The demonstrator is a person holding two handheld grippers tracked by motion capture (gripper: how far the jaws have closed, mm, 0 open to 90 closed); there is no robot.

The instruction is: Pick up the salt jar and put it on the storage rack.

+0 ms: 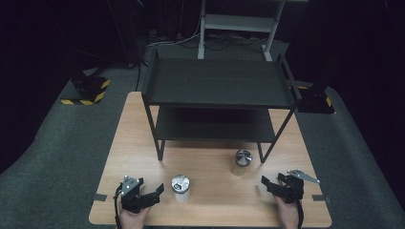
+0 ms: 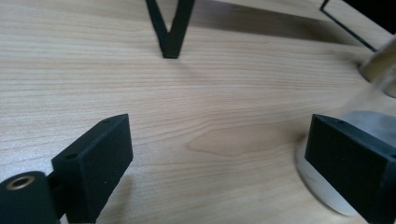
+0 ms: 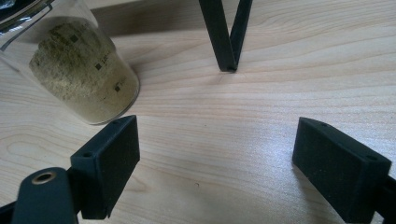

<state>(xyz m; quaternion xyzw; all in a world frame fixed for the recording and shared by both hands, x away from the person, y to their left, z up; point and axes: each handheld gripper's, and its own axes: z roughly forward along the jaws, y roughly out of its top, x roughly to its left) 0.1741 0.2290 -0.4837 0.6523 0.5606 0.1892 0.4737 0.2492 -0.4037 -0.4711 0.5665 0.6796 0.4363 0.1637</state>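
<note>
Left gripper (image 1: 154,192): low at the near left of the counter (image 1: 210,164), held in a hand. Its jaws are wide apart and hold nothing. Only bare wood lies between them in the left gripper view.

Near jar (image 1: 181,188): stands upright on the counter just to the right of the left gripper. It has a shiny lid. In the left gripper view its clear base (image 2: 327,186) sits right behind the right-hand jaw; I cannot tell if they touch.

Right gripper (image 1: 267,183): low at the near right of the counter, held in the other hand. Its jaws are wide apart and hold nothing.

Far jar (image 1: 241,162): stands upright a bit farther back, between the two grippers and closer to the right one. In the right gripper view it shows yellow-green powder (image 3: 84,74) inside. It stands just past the left-hand jaw, not between the jaws.

Rack (image 1: 219,86): black, two shelves, at the back of the counter. One front leg (image 3: 226,37) stands beyond the right gripper's jaws.
</note>
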